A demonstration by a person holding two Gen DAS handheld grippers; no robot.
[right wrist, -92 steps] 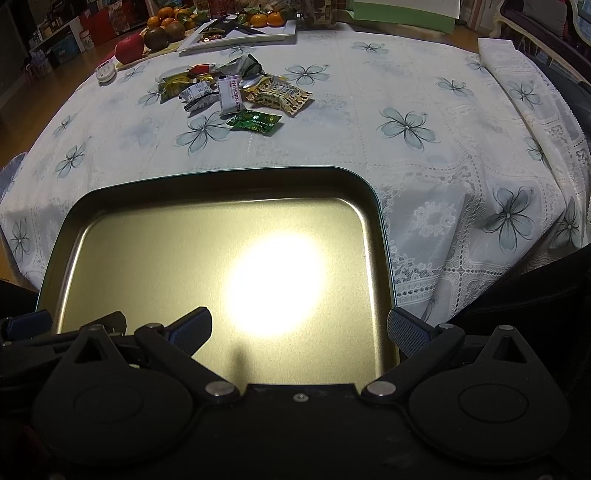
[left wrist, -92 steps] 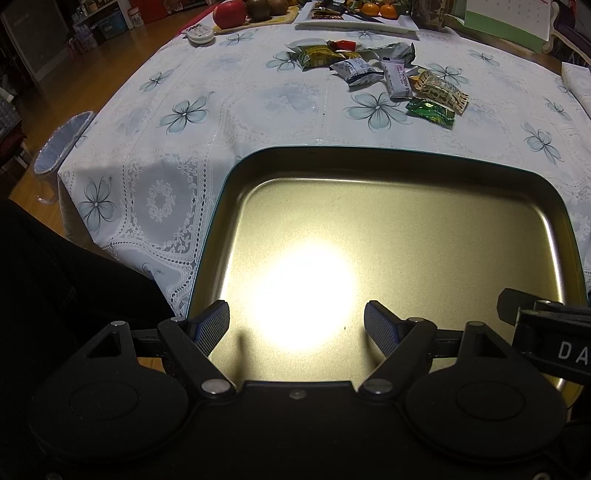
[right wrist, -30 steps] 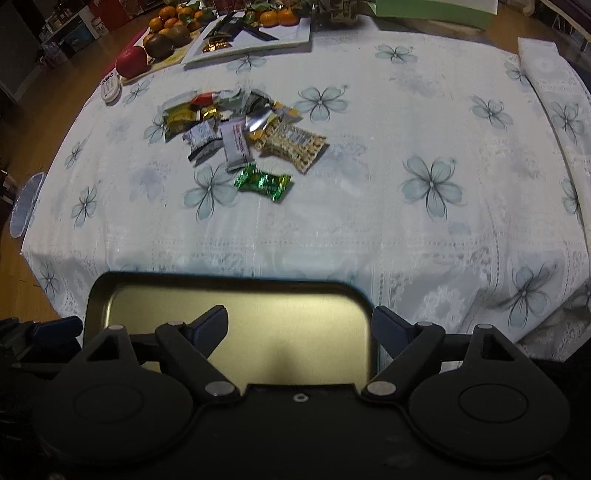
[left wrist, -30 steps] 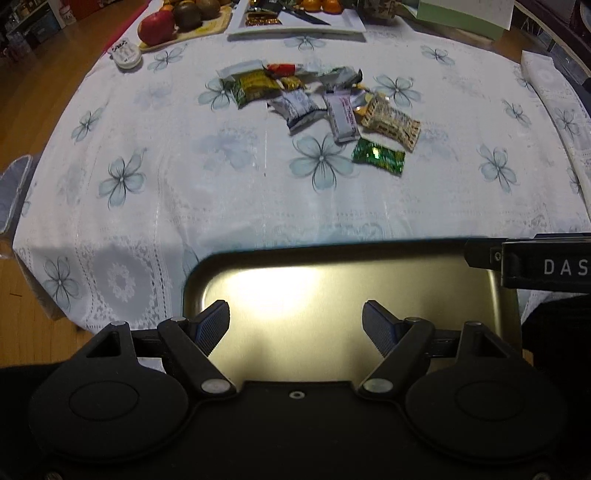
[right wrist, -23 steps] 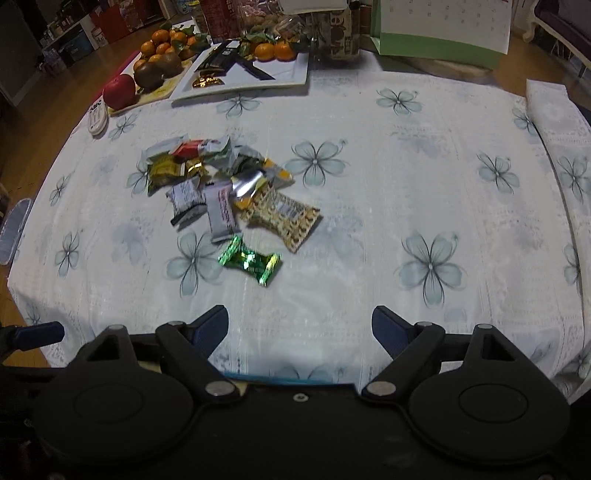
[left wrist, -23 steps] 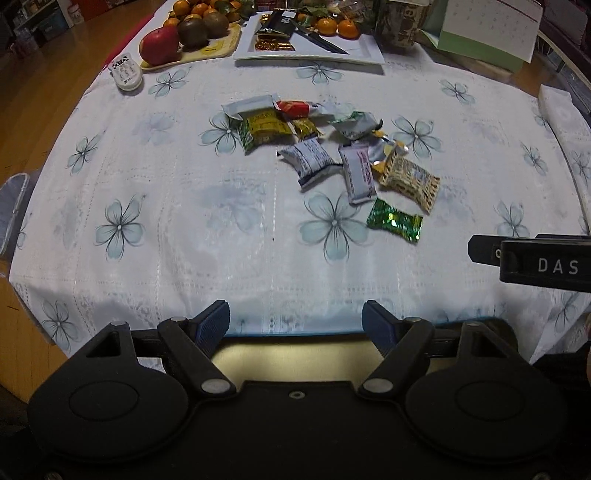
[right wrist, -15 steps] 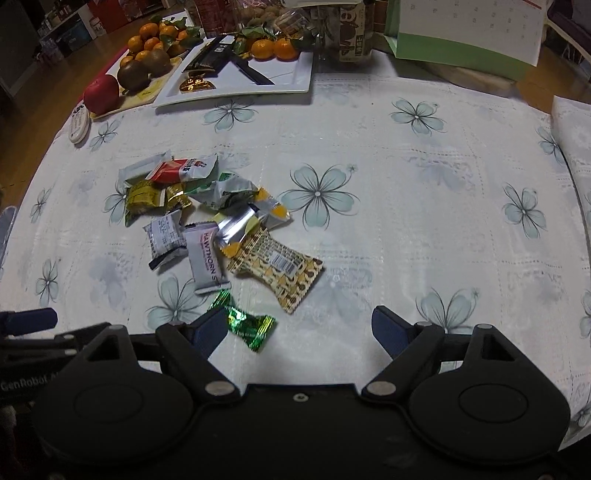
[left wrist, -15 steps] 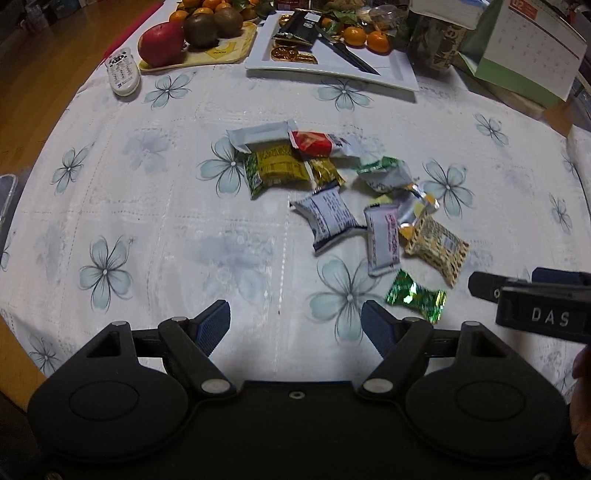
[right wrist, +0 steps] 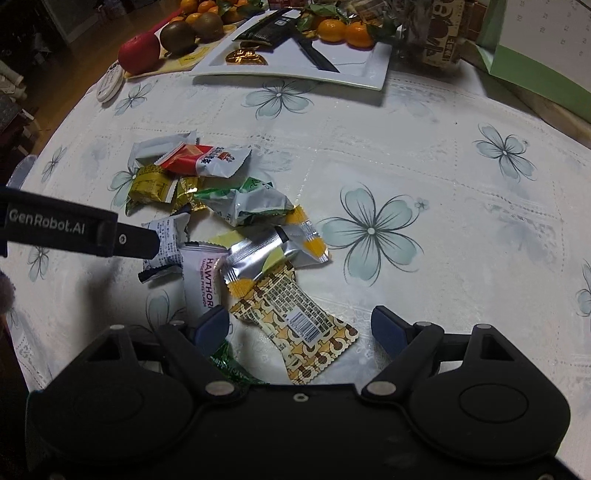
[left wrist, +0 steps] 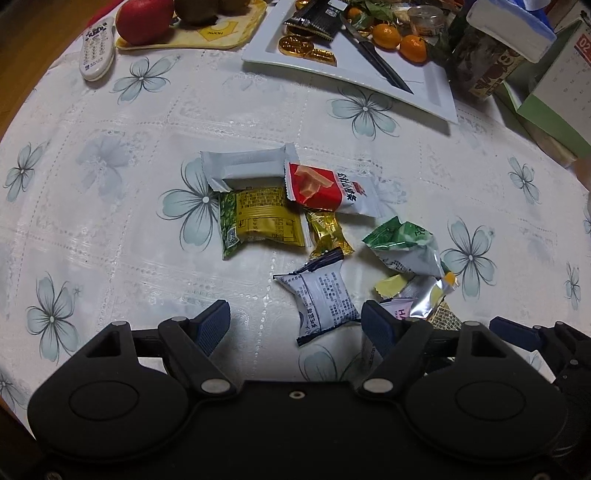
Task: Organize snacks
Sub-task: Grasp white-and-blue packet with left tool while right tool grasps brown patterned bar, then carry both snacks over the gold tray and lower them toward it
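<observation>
A pile of wrapped snacks lies on the flowered tablecloth (left wrist: 110, 206). My left gripper (left wrist: 295, 323) hovers open over the pile's near side. A white-and-blue packet (left wrist: 325, 299) sits between its fingers, untouched. Beyond it lie a yellow-green packet (left wrist: 258, 218), a white bar (left wrist: 243, 166) and a red-and-white packet (left wrist: 325, 188). My right gripper (right wrist: 300, 328) is open with its jaws closing. A brown-patterned packet (right wrist: 295, 328) lies between them, clear of the pads. A Hawthorn packet (right wrist: 203, 277) and a green foil candy (right wrist: 229, 365) lie by its left finger.
At the back stand a white plate (right wrist: 354, 74) with a knife (right wrist: 314, 55), tangerines and gold coins, an apple (left wrist: 144, 20), a remote (left wrist: 96, 55), a jar (left wrist: 487, 62) and a green calendar stand (right wrist: 535, 55). Bare cloth lies right of the pile.
Both grippers have moved forward off the gold tray, across the table and lower, arriving over the snack pile. The tray has dropped out of view. The right jaws have narrowed slightly.
</observation>
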